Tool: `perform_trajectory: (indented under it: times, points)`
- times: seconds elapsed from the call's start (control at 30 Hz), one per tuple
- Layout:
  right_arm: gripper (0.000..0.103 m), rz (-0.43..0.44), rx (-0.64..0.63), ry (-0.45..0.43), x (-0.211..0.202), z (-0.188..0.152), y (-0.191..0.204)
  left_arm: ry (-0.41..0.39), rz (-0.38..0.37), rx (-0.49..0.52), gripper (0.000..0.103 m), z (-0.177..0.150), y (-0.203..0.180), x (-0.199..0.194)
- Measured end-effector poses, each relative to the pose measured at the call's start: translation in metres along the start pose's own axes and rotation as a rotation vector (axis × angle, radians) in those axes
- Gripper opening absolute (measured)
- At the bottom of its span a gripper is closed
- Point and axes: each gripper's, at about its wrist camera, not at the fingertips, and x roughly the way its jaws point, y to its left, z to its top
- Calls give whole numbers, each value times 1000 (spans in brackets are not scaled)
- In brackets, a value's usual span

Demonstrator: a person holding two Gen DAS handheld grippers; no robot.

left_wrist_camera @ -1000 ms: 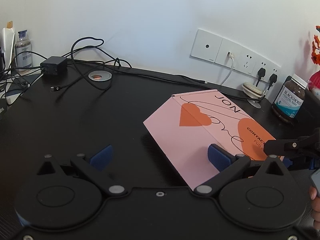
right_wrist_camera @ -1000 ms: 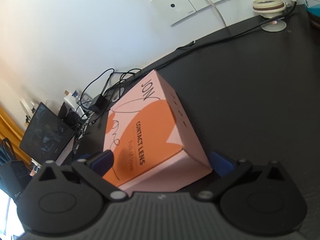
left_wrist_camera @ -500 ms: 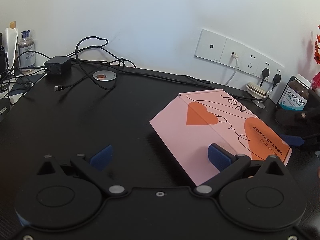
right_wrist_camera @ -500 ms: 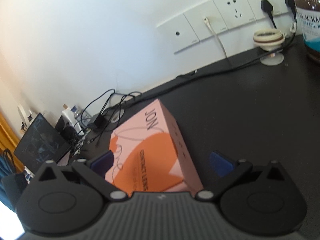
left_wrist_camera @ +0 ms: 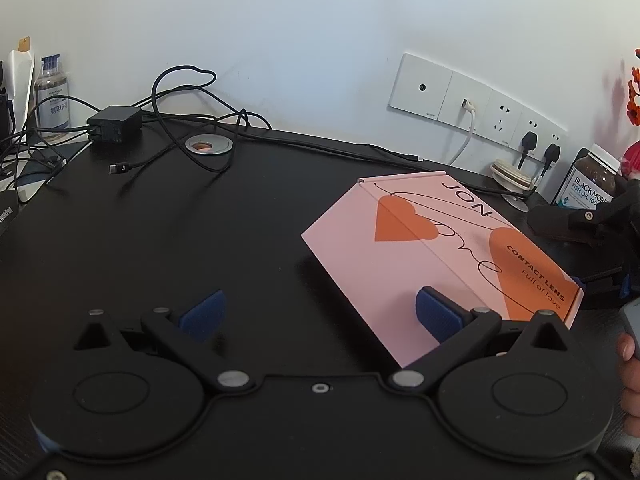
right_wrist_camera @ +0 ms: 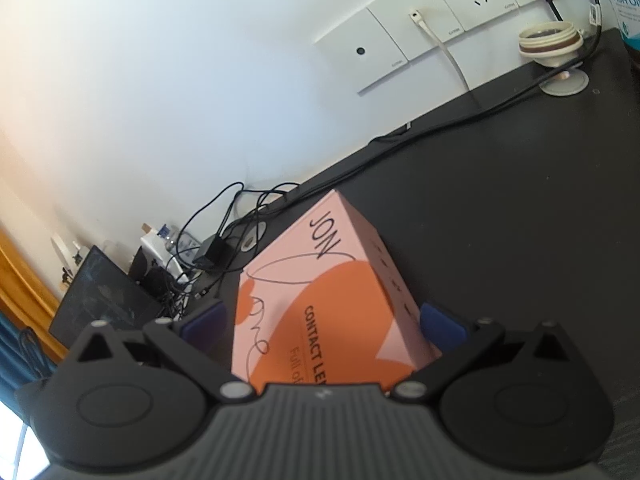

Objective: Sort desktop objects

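Pink box lies on black bench, right of centre, near wall sockets. My right hand-held gripper straddles box's near end, fingers spread, pads either side; contact I cannot confirm. My left hand-held gripper hangs spread beside box, right pad over its side face. Fish-oil jar behind box at right; charger and tangled cables far left.

Black left gripper and right gripper, blue finger pads, silver screws
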Motion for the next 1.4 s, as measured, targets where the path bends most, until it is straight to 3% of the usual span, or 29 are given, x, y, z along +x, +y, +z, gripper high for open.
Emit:
perform_trajectory:
  times: [0.5, 0.8, 1.4]
  points:
    - [102, 35, 82, -13, -22, -20, 0, -13, 52, 47, 103, -2, -5, -3]
    - [102, 50, 102, -28, -31, -28, -1, -45, 112, 141, 103, -5, -23, -11]
    - [102, 48, 114, -47, -37, -38, -2, -33, 93, 125, 103, -11, -20, -11]
